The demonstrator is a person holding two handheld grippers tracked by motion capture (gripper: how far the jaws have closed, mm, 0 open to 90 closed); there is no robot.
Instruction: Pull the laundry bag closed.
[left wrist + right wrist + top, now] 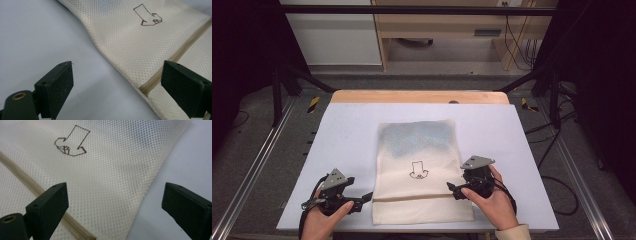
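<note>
A cream mesh bag (419, 172) lies flat on the pale table (347, 145); dark curtains flank it; left tool (368, 197) and right tool (451, 187) gape wide, empty; the bag's blue-grey contents are indistinct.

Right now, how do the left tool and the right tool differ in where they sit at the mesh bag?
The left tool sits at the mesh bag's left edge, level with the zipper; the right tool sits at the right edge, slightly farther up. Both stand open, gripping nothing.
</note>
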